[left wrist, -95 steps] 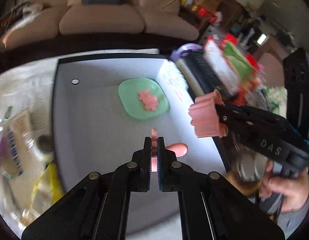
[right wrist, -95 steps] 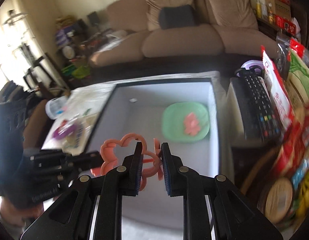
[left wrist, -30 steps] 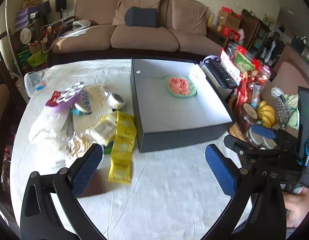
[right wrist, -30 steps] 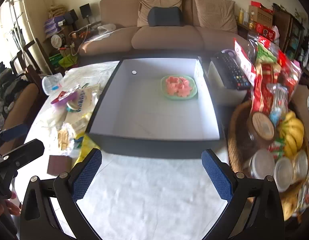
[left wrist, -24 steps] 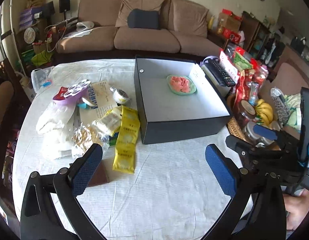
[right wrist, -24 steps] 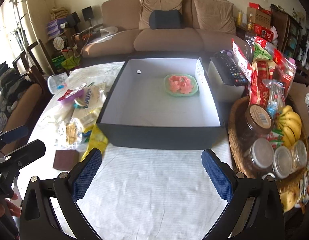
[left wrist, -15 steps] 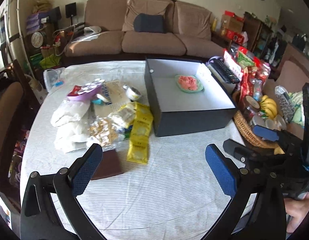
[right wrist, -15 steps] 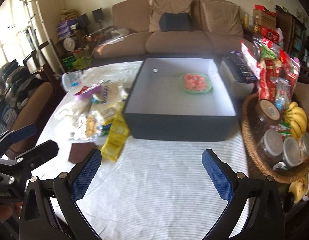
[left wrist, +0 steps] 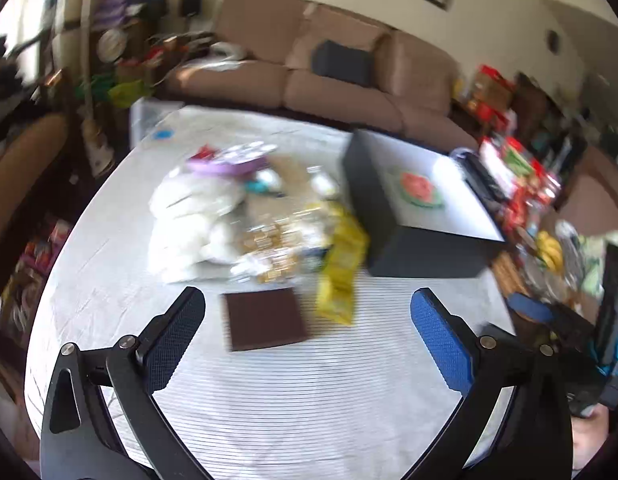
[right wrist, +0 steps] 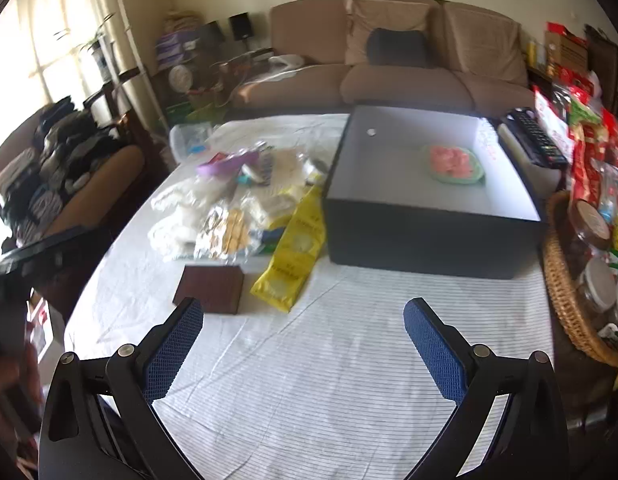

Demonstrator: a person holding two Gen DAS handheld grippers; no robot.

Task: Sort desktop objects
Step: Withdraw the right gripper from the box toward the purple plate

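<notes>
Behind the bench a brown sofa (right wrist: pixel 393 76) fills the far wall, and a striped white cloth covers the bench (right wrist: pixel 349 360) itself.

Starting at my left gripper (left wrist: pixel 309 332): its jaws stand wide apart and hold nothing. Straight ahead of them, a little left of centre, lies the brown wallet (left wrist: pixel 265 318), flat on the cloth. It looks roughly square, so I judge no long axis matters much; one edge faces the jaws almost squarely. Just beside it to the right sits the yellow packet (left wrist: pixel 341 268), its long axis running away from me toward the black box (left wrist: pixel 421 220). Further out is the heap of white bags and snack wrappers (left wrist: pixel 213 224), blurred in this view.

My right gripper (right wrist: pixel 303 340) is likewise spread wide with nothing between its jaws. From it the wallet (right wrist: pixel 210 289) lies off to the left, beyond the left finger, while the yellow packet (right wrist: pixel 295 256) runs diagonally ahead, pointing at the near left corner of the box (right wrist: pixel 429 208). Inside the box, toward its far right, a green plate (right wrist: pixel 455 166) carries pink pieces (right wrist: pixel 449 160).

I judge the left gripper is the nearer and better lined up for the wallet; the right would have to cross over. The box lies ahead and right of both.
</notes>
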